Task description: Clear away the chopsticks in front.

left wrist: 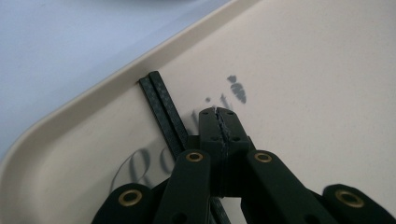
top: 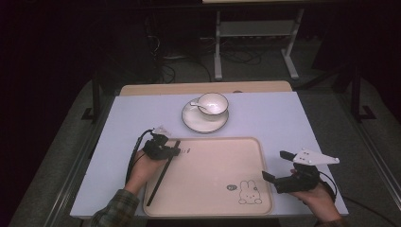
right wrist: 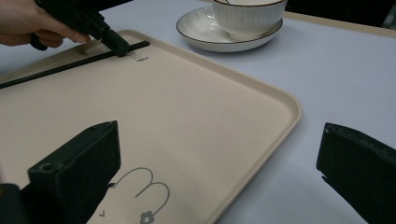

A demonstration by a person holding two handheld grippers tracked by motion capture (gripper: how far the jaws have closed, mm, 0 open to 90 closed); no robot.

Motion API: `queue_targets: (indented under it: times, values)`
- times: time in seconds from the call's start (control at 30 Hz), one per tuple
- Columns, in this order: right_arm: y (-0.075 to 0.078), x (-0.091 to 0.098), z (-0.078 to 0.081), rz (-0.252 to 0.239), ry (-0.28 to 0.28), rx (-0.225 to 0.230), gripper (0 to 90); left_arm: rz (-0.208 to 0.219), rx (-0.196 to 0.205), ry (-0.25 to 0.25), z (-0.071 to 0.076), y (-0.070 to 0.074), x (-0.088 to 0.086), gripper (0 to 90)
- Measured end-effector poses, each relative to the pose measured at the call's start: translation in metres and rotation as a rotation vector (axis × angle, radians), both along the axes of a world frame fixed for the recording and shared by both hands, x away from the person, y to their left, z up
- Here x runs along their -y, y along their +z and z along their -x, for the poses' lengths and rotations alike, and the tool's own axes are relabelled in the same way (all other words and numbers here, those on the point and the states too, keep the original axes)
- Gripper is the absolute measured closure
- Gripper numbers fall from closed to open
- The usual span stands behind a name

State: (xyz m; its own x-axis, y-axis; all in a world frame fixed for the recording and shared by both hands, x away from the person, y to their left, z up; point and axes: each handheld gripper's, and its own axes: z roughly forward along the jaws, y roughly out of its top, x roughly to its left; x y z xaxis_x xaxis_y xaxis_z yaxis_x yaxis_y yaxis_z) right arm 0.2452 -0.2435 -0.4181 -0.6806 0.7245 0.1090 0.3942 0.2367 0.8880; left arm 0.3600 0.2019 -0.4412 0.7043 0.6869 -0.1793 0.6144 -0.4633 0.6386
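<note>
A pair of black chopsticks (top: 163,172) (left wrist: 163,102) (right wrist: 60,67) lies along the left side of a beige tray (top: 213,161) (left wrist: 303,70) (right wrist: 187,93) that carries a rabbit print. My left gripper (top: 177,151) (left wrist: 219,114) (right wrist: 119,46) is shut, its tip resting on the tray at the chopsticks' far end. The sticks pass beside and under its jaws, not between them. My right gripper (top: 275,165) (right wrist: 220,126) stands open over the tray's right edge, with nothing between its jaws.
A white cup (top: 213,103) (right wrist: 247,16) with a spoon (top: 196,105) stands on a saucer (top: 191,120) (right wrist: 205,32) just beyond the tray. The pale table (top: 283,118) ends close to the tray's front edge. Dark floor and a table frame lie behind.
</note>
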Motion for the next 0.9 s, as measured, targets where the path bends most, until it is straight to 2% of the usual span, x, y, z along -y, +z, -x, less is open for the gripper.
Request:
queue_targets:
  times: [0.3,0.5,0.6,0.8,0.9]
  values:
    - [0.000,-0.001,0.000,0.002,0.001,0.000,0.0,-0.005,-0.001,0.041,0.007,0.001,-0.022,89.3]
    - [0.000,0.000,0.000,0.002,0.001,0.002,0.0,-0.037,0.012,0.066,0.011,0.003,-0.034,89.3]
    - [0.000,0.000,0.000,0.004,0.002,0.001,0.0,-0.033,0.011,0.076,0.012,0.002,-0.038,89.3]
    - [0.000,-0.001,0.000,0.005,0.004,0.002,0.0,-0.051,0.019,0.074,0.012,0.004,-0.037,88.3]
    - [0.000,-0.001,0.000,0.004,0.004,0.002,0.0,-0.039,0.029,0.068,0.015,0.008,-0.037,85.7]
